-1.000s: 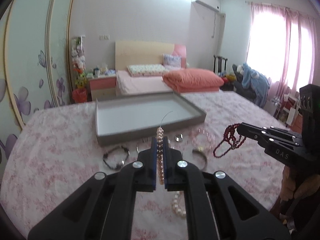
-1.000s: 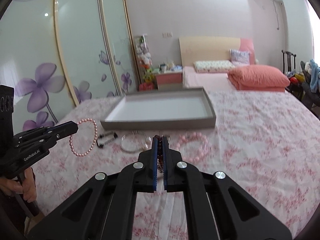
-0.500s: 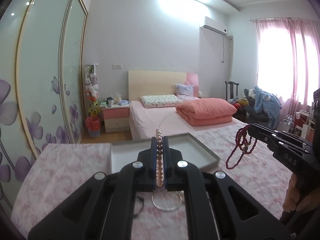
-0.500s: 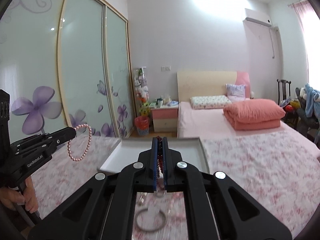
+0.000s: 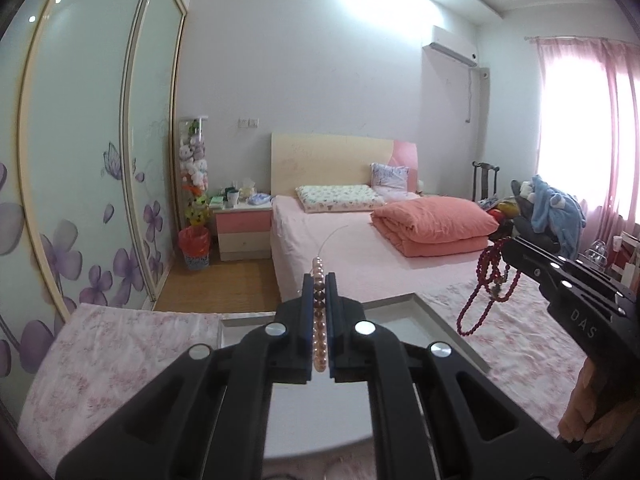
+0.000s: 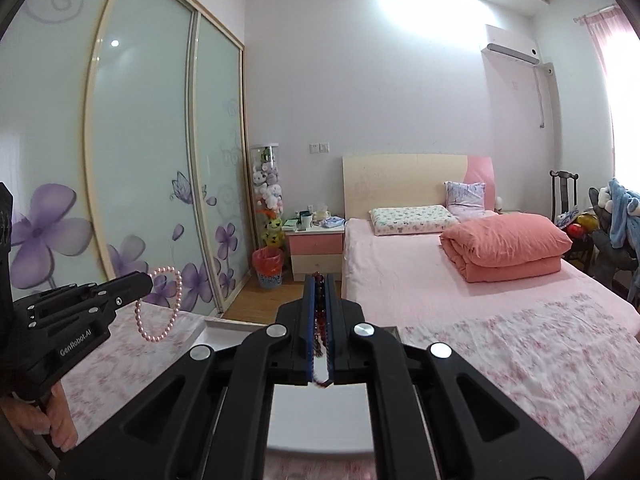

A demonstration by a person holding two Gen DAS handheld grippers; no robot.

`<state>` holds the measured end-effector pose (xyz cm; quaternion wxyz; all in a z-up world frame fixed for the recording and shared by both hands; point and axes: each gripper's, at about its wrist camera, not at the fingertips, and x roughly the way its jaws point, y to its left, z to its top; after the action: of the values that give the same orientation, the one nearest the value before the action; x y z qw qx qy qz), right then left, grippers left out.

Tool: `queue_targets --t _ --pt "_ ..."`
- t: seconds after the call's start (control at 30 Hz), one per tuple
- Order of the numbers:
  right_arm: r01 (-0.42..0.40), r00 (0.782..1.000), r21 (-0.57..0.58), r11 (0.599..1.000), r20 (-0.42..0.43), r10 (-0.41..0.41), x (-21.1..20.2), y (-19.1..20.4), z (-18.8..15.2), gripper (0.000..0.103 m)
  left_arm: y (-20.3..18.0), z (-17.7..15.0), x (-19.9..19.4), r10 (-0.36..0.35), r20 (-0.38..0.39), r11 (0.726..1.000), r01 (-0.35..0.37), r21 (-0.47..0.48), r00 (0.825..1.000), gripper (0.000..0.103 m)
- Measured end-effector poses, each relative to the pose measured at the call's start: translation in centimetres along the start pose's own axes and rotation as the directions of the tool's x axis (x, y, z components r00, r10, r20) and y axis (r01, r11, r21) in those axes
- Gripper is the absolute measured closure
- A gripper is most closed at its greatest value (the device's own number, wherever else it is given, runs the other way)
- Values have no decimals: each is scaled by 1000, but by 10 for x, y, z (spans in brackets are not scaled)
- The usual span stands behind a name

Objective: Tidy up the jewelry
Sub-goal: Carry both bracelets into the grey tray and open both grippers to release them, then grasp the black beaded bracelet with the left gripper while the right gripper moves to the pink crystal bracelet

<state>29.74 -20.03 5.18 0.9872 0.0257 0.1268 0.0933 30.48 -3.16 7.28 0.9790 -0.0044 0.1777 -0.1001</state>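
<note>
The pink pearl bracelet [image 5: 319, 320] is pinched along its length between the narrow-set fingers of the left gripper [image 5: 319, 292], lifted above the grey tray [image 5: 436, 322] on the flowered cloth [image 5: 112, 352], while the right gripper [image 6: 319, 308] is clamped on a dark red bead necklace [image 5: 486, 292] that dangles in long loops. I'd worry about those loops: they could swing and snag on the tray's rim, or land in a tangle, if let go from this height. The pearls could roll off their bare thread end (it sticks out past the tips). Only the left camera shows how far the red strand hangs; only the right one shows the pearl loop [image 6: 160, 306] drooping free beside its gripper.
</note>
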Motion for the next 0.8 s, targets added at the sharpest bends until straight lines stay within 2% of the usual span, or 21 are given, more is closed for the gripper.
queue_targets --t 0.27,0.57,0.67,0.73,0.77,0.8 --pt "-28 987 55 998 -156 36 81 -5 -24 98 13 -20 82 0 -127 999 -4 -35 992 97" --pt "2 957 104 995 -289 29 114 -14 -41 98 25 -45 122 -3 -239 997 -17 -81 971 96" --pt "3 947 125 992 -320 37 117 -16 -45 88 30 -49 127 -12 -264 994 -17 -105 964 95" --pt "8 947 124 992 -319 32 116 -18 -46 65 32 -51 130 -22 -279 993 -10 -114 960 86" --pt "9 949 119 993 -315 29 118 -16 -45 63 33 -52 130 -25 -286 993 -9 -119 958 78" --pt "13 950 108 994 -312 21 117 -15 -44 63 34 -52 130 -30 -287 992 -7 -127 957 77"
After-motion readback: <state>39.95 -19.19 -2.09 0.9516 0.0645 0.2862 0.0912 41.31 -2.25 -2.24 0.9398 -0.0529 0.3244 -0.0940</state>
